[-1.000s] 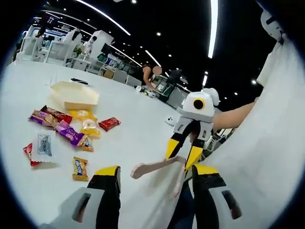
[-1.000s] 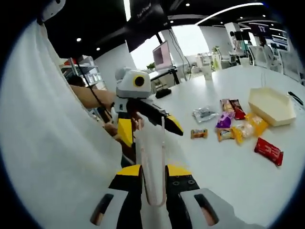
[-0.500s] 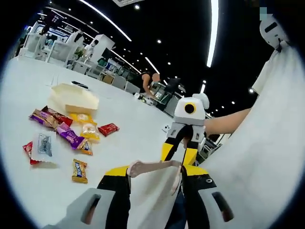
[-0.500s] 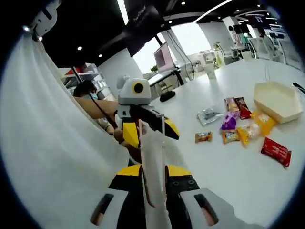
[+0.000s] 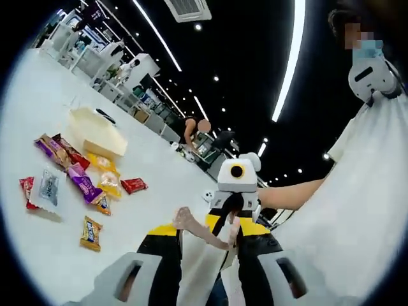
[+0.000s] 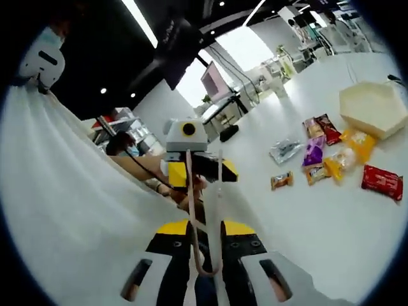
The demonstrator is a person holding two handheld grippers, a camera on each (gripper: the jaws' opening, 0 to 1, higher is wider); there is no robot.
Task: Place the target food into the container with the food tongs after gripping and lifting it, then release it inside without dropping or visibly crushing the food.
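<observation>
In the left gripper view, my left gripper (image 5: 205, 237) is closing on the pale food tongs (image 5: 205, 229); the snack packets (image 5: 86, 186) and container (image 5: 95, 131) are lying toward ten o'clock on the table (image 5: 146, 204).

In the right gripper view, my right gripper (image 6: 205, 237) is pinching the tongs' bend (image 6: 205, 268), arms pointing at twelve o'clock; the snacks (image 6: 331, 162) are lying toward two o'clock, well apart.
</observation>
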